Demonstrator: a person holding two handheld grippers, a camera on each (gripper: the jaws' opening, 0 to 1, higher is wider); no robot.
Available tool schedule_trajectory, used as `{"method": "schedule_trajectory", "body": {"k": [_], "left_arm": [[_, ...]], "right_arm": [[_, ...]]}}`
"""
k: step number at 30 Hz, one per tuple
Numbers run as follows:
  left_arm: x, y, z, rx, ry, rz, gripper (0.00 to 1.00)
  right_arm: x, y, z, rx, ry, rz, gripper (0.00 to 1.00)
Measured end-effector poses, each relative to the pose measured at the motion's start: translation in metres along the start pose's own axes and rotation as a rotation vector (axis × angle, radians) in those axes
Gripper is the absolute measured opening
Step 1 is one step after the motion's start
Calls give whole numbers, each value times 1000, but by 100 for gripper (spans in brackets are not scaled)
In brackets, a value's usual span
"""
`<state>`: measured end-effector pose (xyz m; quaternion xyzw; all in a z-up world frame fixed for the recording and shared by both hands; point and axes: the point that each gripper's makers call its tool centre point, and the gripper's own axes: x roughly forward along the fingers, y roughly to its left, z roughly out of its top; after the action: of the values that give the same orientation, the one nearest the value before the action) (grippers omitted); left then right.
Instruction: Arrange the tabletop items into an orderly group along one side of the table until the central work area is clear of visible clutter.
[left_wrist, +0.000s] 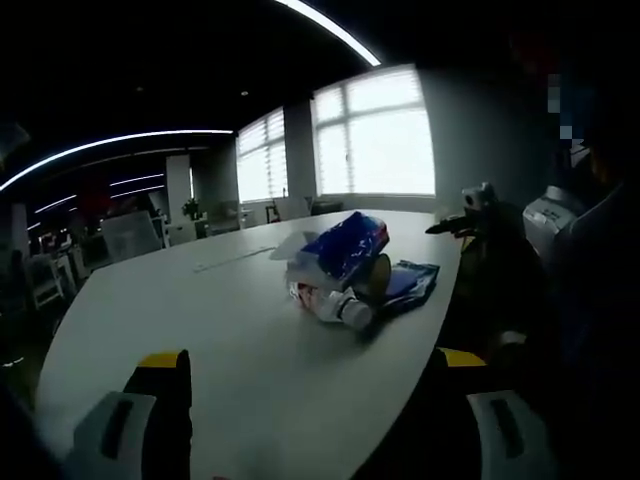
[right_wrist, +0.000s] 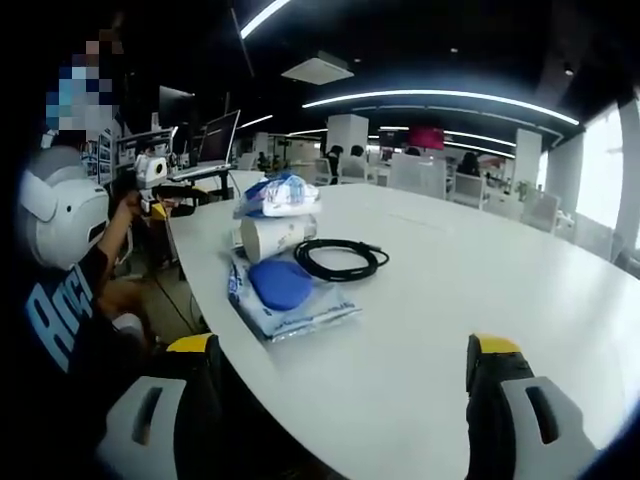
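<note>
Clutter bunched at the white table (right_wrist: 480, 290) edge.
Coiled black cable (right_wrist: 335, 259) just beside blue pouch (right_wrist: 281, 284); left gripper (left_wrist: 305, 400) and right gripper (right_wrist: 345, 385) spread wide, empty.

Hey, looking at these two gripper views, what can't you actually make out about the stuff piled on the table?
- Left gripper view: the print on the blue package is too small and dim against the window glare.
- Left gripper view: the white bottle is partly covered by the packages above it.
- Right gripper view: the white paper cup is partly covered by the blue-and-white bag.
- Right gripper view: the black cable ends are too small to identify.
</note>
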<state>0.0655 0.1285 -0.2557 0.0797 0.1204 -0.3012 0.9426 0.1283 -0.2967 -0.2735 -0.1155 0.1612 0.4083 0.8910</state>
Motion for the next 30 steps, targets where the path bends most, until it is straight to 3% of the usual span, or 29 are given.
{"method": "schedule_trajectory", "body": {"k": [30], "left_arm": [[-1, 1, -1, 1, 9, 1, 100]], "right_arm": [[3, 5, 4, -5, -3, 15, 100]]}}
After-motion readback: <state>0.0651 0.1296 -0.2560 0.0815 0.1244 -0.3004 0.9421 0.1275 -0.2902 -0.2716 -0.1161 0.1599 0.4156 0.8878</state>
